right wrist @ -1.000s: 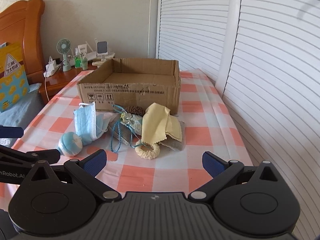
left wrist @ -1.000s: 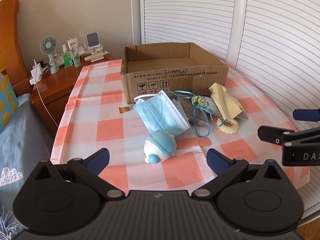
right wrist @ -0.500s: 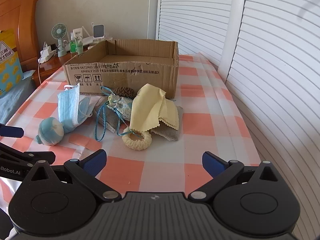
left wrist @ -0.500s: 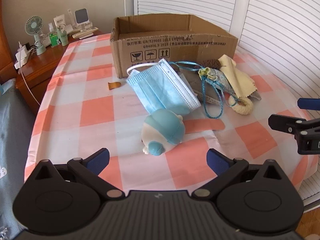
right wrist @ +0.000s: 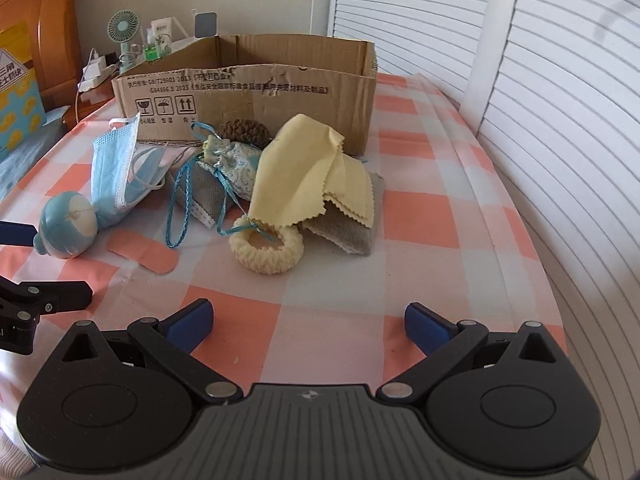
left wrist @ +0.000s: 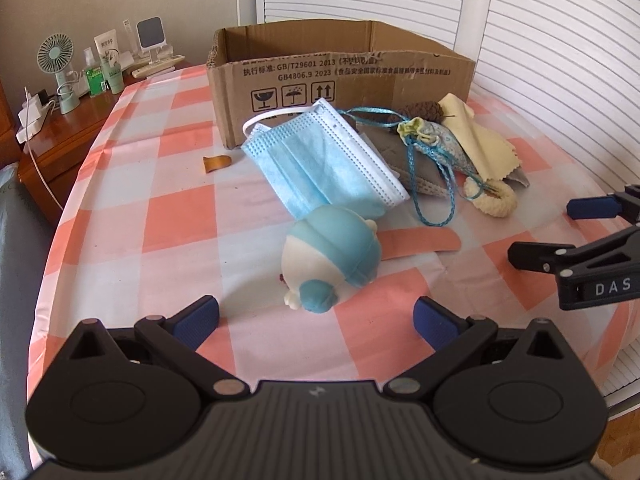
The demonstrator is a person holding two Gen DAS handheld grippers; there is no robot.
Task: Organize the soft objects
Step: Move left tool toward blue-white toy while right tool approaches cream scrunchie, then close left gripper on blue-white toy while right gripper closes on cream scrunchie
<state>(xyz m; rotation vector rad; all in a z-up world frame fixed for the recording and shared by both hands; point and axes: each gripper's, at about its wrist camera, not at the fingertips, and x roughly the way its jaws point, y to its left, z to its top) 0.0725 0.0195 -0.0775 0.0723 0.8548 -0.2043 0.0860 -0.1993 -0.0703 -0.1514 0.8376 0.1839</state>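
I hold left tongs spread, empty | plush toy on bench at my 12, just ahead, nearest left | right tongs spread, empty | box beyond.

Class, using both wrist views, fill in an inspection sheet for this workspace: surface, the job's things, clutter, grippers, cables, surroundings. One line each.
Surface: table under a pink-and-white checked cloth.
Job's things: open brown cardboard box at the back; in front of it a blue pleated face mask, round blue-and-cream plush toy, patterned drawstring pouch with blue cord, yellow zigzag-edged cloth draped over grey knitted fabric, cream crocheted ring.
Clutter: pink adhesive plaster, brown pine cone, small orange scrap.
Grippers: left gripper open, facing the toy; right gripper open, empty.
Cables: white charger lead off the wooden nightstand.
Surroundings: green desk fan, bottles, white louvred doors.
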